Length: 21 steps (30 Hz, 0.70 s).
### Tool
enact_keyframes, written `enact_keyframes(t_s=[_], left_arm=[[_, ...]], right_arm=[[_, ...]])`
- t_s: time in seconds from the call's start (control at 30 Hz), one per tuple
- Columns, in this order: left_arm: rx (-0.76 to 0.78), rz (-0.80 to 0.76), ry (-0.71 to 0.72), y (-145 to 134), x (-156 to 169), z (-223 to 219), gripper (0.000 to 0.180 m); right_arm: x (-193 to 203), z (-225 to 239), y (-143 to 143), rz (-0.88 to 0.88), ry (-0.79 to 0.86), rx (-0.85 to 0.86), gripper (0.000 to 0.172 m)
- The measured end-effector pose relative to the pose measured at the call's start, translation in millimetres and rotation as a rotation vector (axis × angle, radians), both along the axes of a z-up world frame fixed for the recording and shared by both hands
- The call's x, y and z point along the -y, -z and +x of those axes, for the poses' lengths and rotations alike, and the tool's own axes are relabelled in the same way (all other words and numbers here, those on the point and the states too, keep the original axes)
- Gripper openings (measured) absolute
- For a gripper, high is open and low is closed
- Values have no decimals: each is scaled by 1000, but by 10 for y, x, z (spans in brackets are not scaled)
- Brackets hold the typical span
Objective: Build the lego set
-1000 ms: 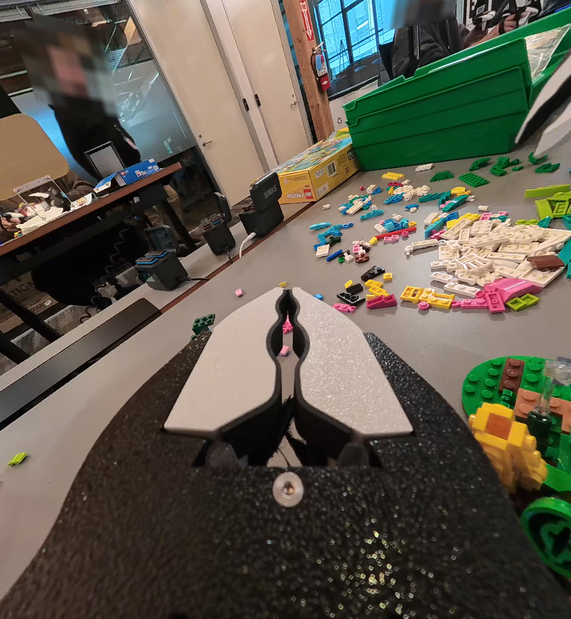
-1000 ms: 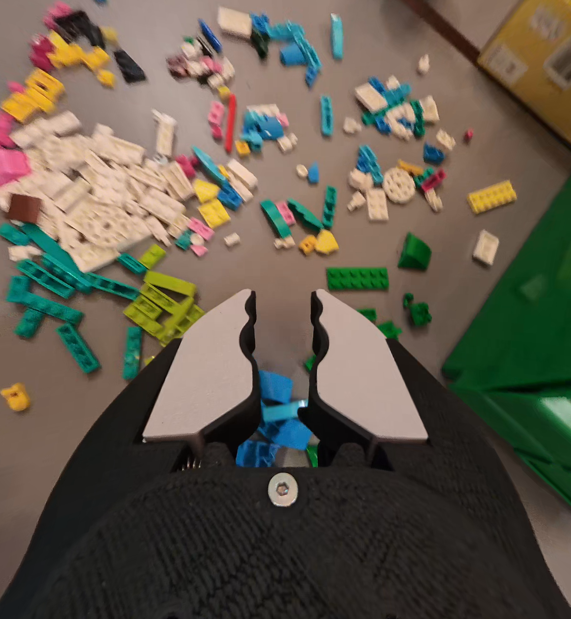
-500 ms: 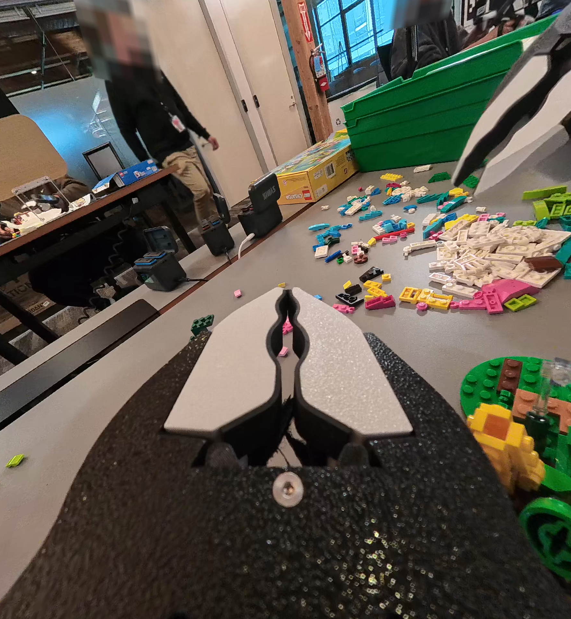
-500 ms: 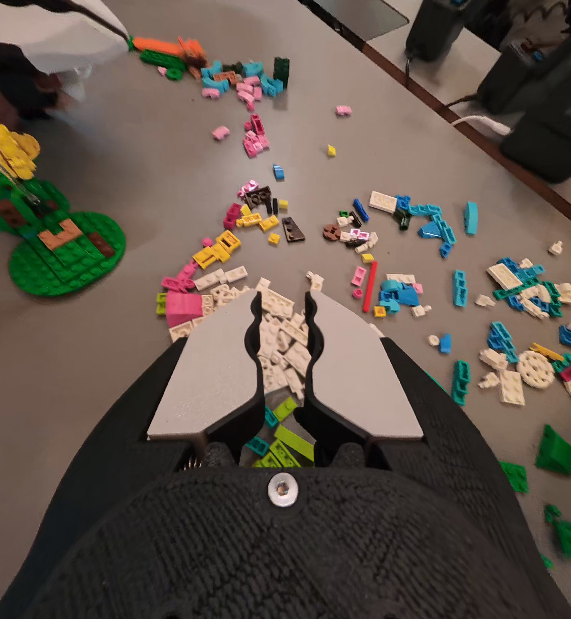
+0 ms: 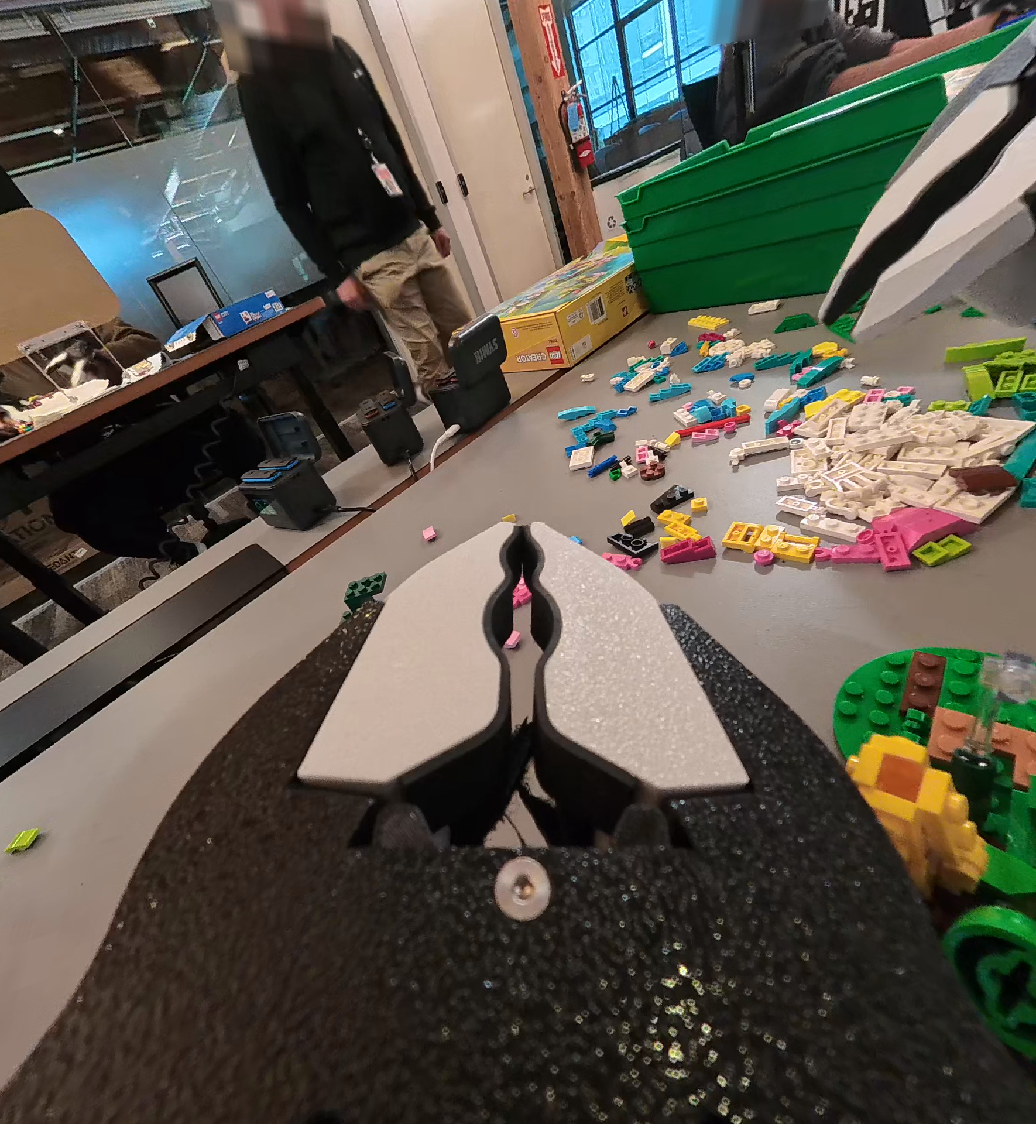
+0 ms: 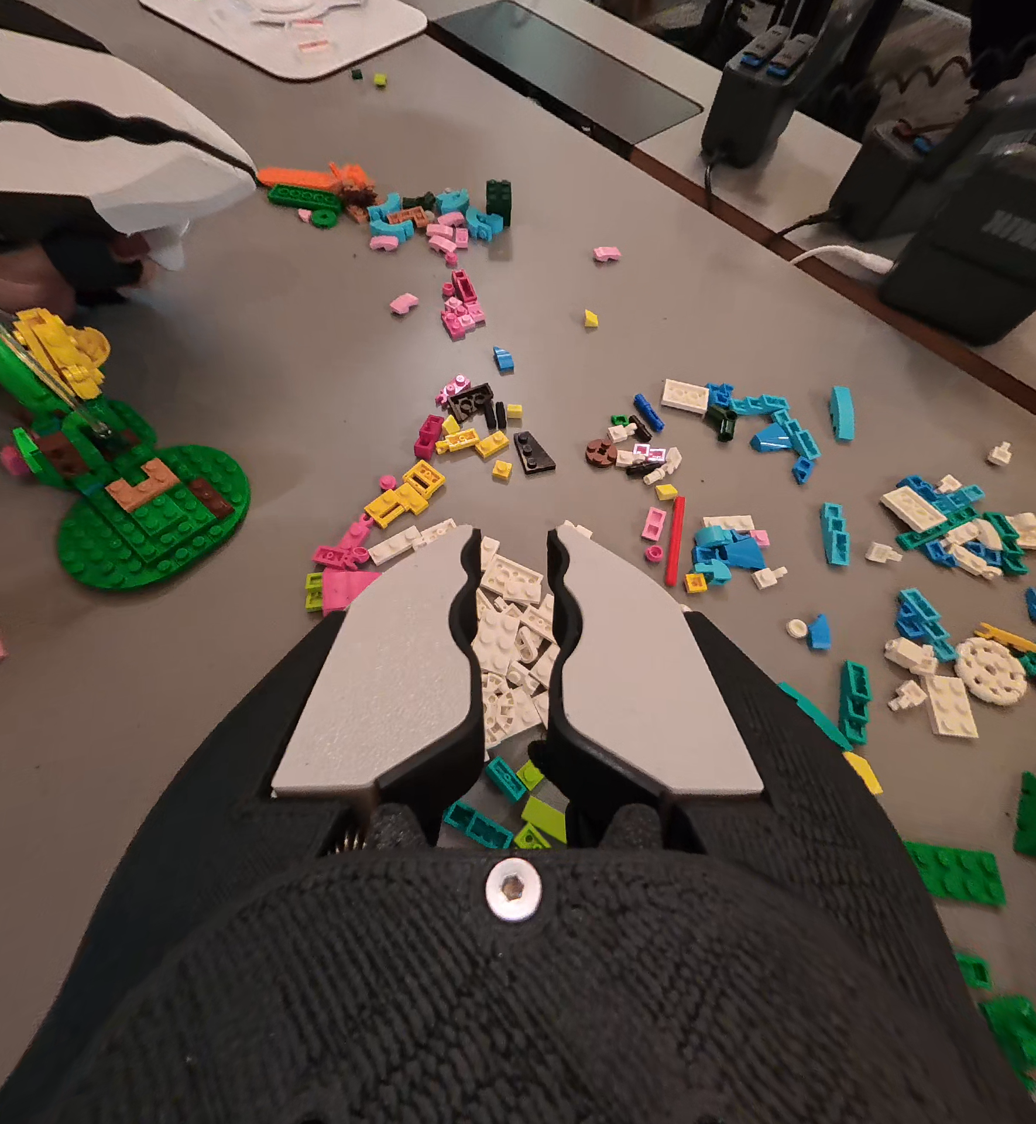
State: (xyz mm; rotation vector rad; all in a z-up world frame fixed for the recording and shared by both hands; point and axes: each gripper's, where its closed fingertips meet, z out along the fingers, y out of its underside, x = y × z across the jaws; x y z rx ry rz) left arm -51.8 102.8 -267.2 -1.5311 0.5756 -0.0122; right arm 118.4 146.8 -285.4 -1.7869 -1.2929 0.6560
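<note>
Grey laminate covers the surface [image 6: 260, 340], strewn with small plastic building bricks. At the far left of the right wrist view, the left tool [image 6: 248, 167] hangs above it with its pale fingers pressed together and nothing visible between them; its own camera shows the same shut tips [image 5: 523, 530], with only a few stray pink bits on the surface beneath. Just below that tool stands a partly built model on a round green studded baseplate [image 6: 157, 547], carrying brown and tan plates, green stems and a yellow brick flower [image 6: 65, 353]; it looks unfinished, since most bricks lie loose. Moving right, yellow and pink plates [image 6: 406, 492] lie beside a heap of white flat plates [image 6: 515, 614]. The right tool [image 6: 512, 535] hovers over that heap with its fingers parted and no pad touching a brick, so it grips nothing; the white pieces seen in its gap lie on the surface below. Further right are scattered blue and teal bricks [image 6: 722, 547], a thin red bar [image 6: 677, 541] and a white round gear-like piece [image 6: 990, 672], with dark green plates [image 6: 953, 870] at the edge. Black charger boxes [image 6: 978, 267] line the far side. The black tool bodies hide the bricks under them, the model's lower left is cut off, and the right edge is blurred.
</note>
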Motion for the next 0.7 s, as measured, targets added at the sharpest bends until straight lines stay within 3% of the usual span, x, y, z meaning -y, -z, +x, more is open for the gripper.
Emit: enact_keyframes(t_s=[0.3, 0.43, 0.57, 0.7], left_arm=[[-25, 58, -33, -118, 49, -5, 0], [-43, 156, -97, -414, 195, -39, 17], [138, 206, -219, -810, 447, -440, 41], [241, 82, -398, -752, 909, -1063, 72]], right_arm=[[76, -17, 72, -16, -27, 18, 18], [159, -17, 9, 0, -37, 14, 18], [221, -22, -16, 1, -43, 5, 18], [220, -111, -150, 61, -24, -45, 19]])
